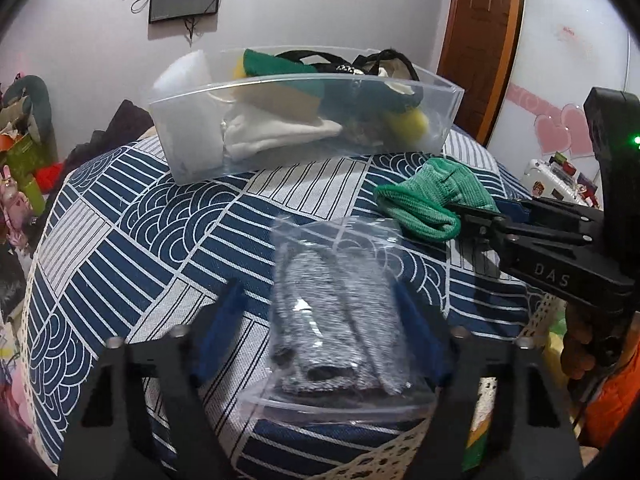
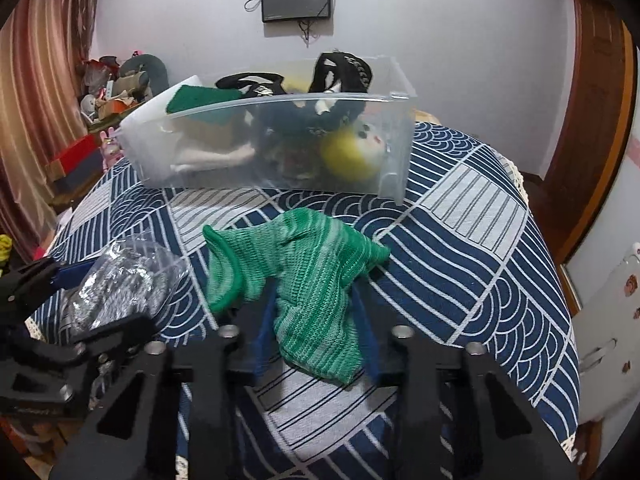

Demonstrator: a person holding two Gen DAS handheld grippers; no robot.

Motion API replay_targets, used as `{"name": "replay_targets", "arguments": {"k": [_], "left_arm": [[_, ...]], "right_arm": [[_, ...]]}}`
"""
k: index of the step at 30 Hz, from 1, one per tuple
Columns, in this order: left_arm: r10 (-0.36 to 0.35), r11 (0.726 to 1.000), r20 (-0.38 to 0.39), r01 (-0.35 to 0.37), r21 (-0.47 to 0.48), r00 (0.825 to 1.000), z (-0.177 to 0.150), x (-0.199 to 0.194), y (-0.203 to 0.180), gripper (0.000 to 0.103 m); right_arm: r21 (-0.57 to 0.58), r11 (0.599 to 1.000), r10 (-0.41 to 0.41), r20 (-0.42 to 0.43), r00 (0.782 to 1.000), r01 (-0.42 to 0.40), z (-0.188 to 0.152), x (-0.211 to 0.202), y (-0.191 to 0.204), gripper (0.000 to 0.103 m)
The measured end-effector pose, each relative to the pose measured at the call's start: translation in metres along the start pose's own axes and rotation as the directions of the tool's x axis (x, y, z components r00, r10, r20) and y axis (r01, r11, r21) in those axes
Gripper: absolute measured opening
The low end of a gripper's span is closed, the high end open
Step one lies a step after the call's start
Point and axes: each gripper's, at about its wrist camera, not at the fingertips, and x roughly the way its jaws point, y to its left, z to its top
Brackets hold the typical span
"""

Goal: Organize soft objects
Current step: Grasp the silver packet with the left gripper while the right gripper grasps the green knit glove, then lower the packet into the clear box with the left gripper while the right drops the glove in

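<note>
A grey knit item in a clear plastic bag (image 1: 340, 320) lies on the patterned tablecloth (image 1: 140, 232) between the blue fingers of my left gripper (image 1: 320, 292), which stands open around it; the bag also shows in the right wrist view (image 2: 116, 284). A green knit glove (image 2: 304, 280) lies between the fingers of my right gripper (image 2: 312, 292), which close in on it; it also shows in the left wrist view (image 1: 428, 200). A clear plastic bin (image 1: 304, 112) at the table's far side holds several soft things, and also shows in the right wrist view (image 2: 272, 136).
The bin holds a green cloth (image 1: 280, 68), a white cloth (image 1: 280, 136), a yellow ball (image 2: 352, 156) and black straps (image 2: 340, 68). Clutter and toys (image 2: 116, 88) stand beyond the table's left. A wooden door (image 1: 480, 40) is at the right.
</note>
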Motion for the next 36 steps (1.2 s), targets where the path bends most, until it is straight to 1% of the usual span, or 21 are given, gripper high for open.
{"name": "replay_targets", "arguments": {"k": [1,2,5,7,11,17,25,30,32,36], "left_arm": [[-0.005,1.000,0.001,0.005,-0.003,1.000,0.002,0.000,0.001,0.049],[-0.013,1.000,0.000,0.013,-0.006,1.000,0.002,-0.001,0.002,0.044],[-0.026,0.999,0.001,0.026,-0.020,1.000,0.006,-0.002,0.004,0.036],[-0.030,0.999,0.007,0.030,-0.022,1.000,0.009,-0.003,0.006,0.033],[-0.022,1.000,0.035,0.022,-0.021,0.999,0.014,-0.012,0.009,0.032],[-0.008,0.999,0.112,0.012,-0.031,0.994,0.035,-0.030,0.017,0.032],[0.002,0.999,0.230,0.007,-0.040,0.973,0.077,-0.051,0.030,0.032],[-0.020,0.997,0.268,0.039,-0.066,0.963,0.103,-0.052,0.039,0.032],[-0.011,0.997,0.277,0.032,-0.070,0.961,0.113,-0.049,0.041,0.032],[-0.012,0.996,0.276,0.034,-0.077,0.961,0.129,-0.039,0.044,0.032]], "right_arm": [[-0.004,1.000,-0.004,0.005,1.000,0.004,0.001,-0.001,0.001,0.025],[-0.008,1.000,-0.004,0.007,1.000,0.004,0.000,-0.003,0.001,0.025],[-0.003,1.000,0.011,0.015,1.000,-0.011,0.001,-0.008,0.001,0.023],[-0.001,1.000,0.006,0.030,1.000,-0.006,0.003,-0.013,0.000,0.022],[0.016,1.000,0.015,0.068,0.998,-0.016,0.011,-0.025,-0.005,0.022],[0.030,1.000,0.004,0.140,0.990,-0.008,0.026,-0.042,-0.010,0.022],[0.026,1.000,-0.012,0.237,0.971,0.006,0.057,-0.057,-0.006,0.022],[0.018,1.000,-0.018,0.285,0.958,0.014,0.076,-0.057,0.000,0.022],[0.018,1.000,-0.025,0.299,0.954,0.021,0.083,-0.054,0.002,0.022],[0.027,0.999,-0.024,0.307,0.951,0.016,0.098,-0.044,0.004,0.022]]}}
